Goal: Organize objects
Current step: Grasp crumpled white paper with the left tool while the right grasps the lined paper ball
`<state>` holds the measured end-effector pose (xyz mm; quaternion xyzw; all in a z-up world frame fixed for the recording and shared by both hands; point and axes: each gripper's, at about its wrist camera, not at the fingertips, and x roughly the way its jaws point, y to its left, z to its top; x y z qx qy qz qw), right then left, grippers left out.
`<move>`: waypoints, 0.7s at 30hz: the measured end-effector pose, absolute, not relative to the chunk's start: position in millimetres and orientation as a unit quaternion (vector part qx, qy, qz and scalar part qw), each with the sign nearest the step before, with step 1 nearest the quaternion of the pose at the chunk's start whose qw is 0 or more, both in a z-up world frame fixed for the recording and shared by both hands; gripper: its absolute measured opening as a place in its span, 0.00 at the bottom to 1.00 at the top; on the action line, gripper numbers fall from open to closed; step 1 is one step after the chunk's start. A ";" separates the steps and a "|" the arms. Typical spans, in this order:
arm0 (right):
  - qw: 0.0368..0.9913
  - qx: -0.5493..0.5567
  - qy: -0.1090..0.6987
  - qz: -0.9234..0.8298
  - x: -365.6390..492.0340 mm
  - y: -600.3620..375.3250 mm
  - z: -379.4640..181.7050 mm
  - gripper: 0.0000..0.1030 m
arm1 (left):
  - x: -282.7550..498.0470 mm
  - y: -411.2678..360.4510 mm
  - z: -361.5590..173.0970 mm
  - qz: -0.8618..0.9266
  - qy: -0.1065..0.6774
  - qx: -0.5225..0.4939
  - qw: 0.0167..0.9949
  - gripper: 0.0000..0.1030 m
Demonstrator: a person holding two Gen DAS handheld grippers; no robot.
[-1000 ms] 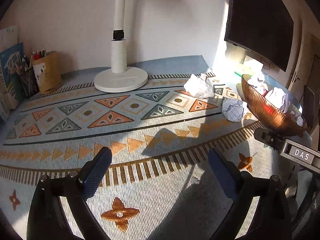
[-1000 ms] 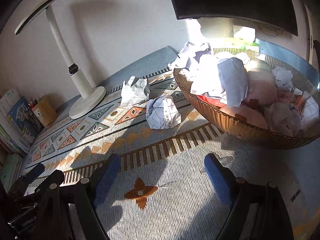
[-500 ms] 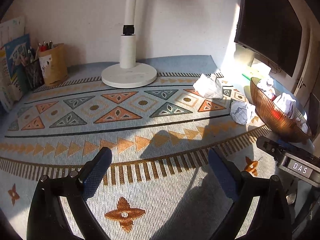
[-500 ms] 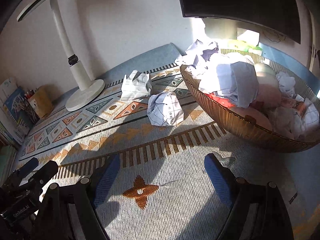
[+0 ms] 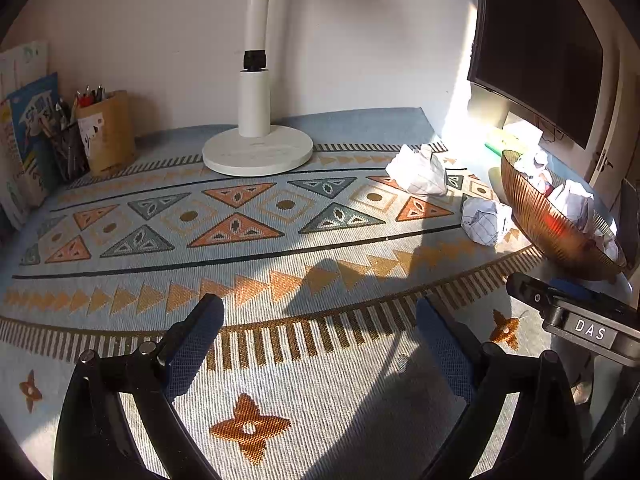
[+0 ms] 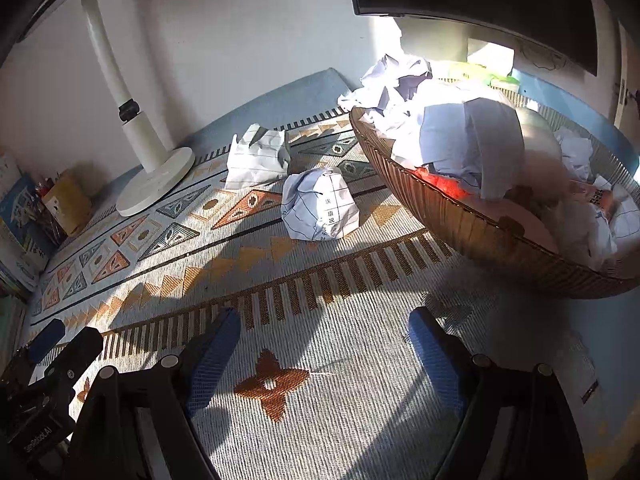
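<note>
My left fingers (image 5: 316, 344) stood apart, empty. Right fingers (image 6: 324, 344) likewise apart, nearer the crumpled paper ball (image 6: 320, 204), which lay ahead on the mat, just left of the amber bowl (image 6: 460, 216).

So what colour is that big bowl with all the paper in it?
Amber-brown and ribbed, see-through glassy: the bowl shows best in the right wrist view.

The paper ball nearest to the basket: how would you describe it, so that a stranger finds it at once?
Start at the brown basket full of paper. On the patterned mat beside it lie two paper wads; take the rounder paper ball, with a printed grid. The other wad, nearer the white lamp, is flatter.
</note>
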<state>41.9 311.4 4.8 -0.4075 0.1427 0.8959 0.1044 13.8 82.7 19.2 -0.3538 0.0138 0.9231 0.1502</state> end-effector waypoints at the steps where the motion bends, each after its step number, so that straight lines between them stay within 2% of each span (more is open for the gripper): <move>1: 0.116 -0.424 0.150 0.886 38.0 313.4 0.1 0.83 | 13.9 83.3 19.0 0.923 0.016 -0.354 0.148 0.94; 6: 0.153 -0.365 0.178 0.901 42.7 303.5 17.6 0.82 | 12.8 92.5 19.0 0.920 0.043 -0.359 0.151 0.94; 9: 0.163 -0.372 0.188 0.894 21.4 294.2 21.5 0.82 | -2.5 87.5 27.4 0.903 0.006 -0.381 0.197 0.93; 10: 0.165 -0.370 0.201 0.892 13.4 294.4 21.5 0.81 | -12.9 83.2 33.9 0.894 -0.028 -0.392 0.218 0.92; 11: 0.176 -0.363 0.214 0.890 7.9 296.1 21.5 0.71 | -25.0 80.0 41.4 0.883 -0.060 -0.401 0.237 0.92; 12: 0.193 -0.357 0.222 0.887 2.2 299.5 21.6 0.68 | -37.9 79.9 49.7 0.873 -0.083 -0.406 0.257 0.92; 16: 0.206 -0.368 0.266 0.867 -18.6 312.5 9.5 0.62 | -95.4 113.6 65.9 0.834 -0.050 -0.415 0.361 0.92; 21: 0.226 -0.341 0.268 0.872 -27.3 321.9 16.8 0.62 | -161.5 161.8 41.7 0.789 -0.063 -0.445 0.420 0.92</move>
